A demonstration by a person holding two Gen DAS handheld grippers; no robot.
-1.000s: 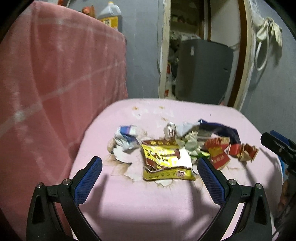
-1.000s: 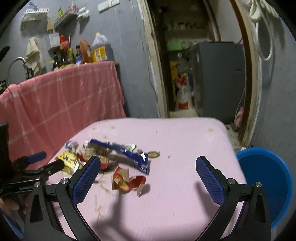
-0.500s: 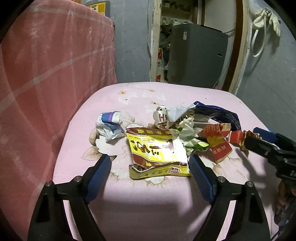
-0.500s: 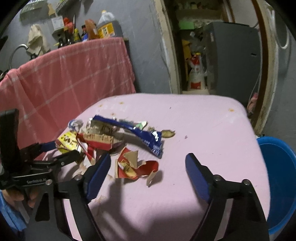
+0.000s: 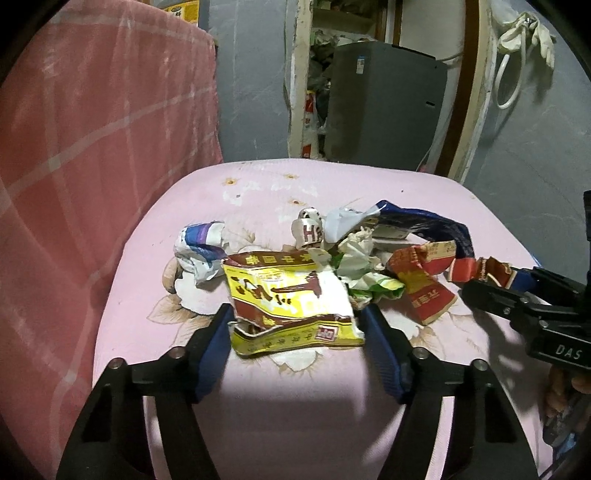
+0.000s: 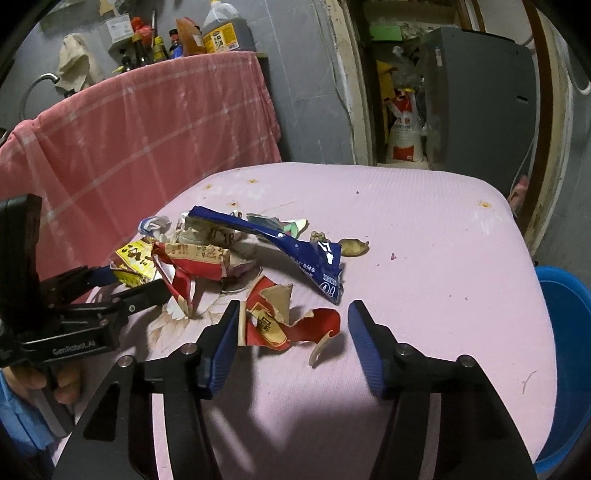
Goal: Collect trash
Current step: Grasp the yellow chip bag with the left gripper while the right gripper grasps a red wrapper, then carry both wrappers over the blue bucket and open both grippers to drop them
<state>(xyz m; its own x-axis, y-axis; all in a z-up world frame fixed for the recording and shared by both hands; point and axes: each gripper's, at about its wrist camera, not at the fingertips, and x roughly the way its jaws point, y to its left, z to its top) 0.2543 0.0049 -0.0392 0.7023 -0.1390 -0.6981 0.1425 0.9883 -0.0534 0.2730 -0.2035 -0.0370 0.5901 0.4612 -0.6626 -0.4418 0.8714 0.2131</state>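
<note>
A pile of torn wrappers lies on the pink table [image 5: 258, 406]. My left gripper [image 5: 297, 325] is open, its blue pads on either side of the near edge of a yellow and brown packet [image 5: 288, 299], also seen in the right wrist view [image 6: 135, 264]. My right gripper [image 6: 291, 325] is open around a torn red wrapper [image 6: 273, 321]; it shows at the right in the left wrist view [image 5: 495, 291]. A long blue wrapper [image 6: 295, 251] lies just beyond. A white and blue crumpled wrapper [image 5: 201, 251] lies at the pile's left.
A blue bucket [image 6: 565, 350] stands below the table's right edge. A pink checked cloth [image 6: 147, 122] hangs over a counter at the left, with bottles [image 6: 221, 33] on top. A grey cabinet [image 5: 384, 103] stands in the doorway beyond.
Both grippers have moved forward and down to the pile. The left now flanks the yellow packet, the right flanks the torn red wrapper. Both jaws have narrowed.
</note>
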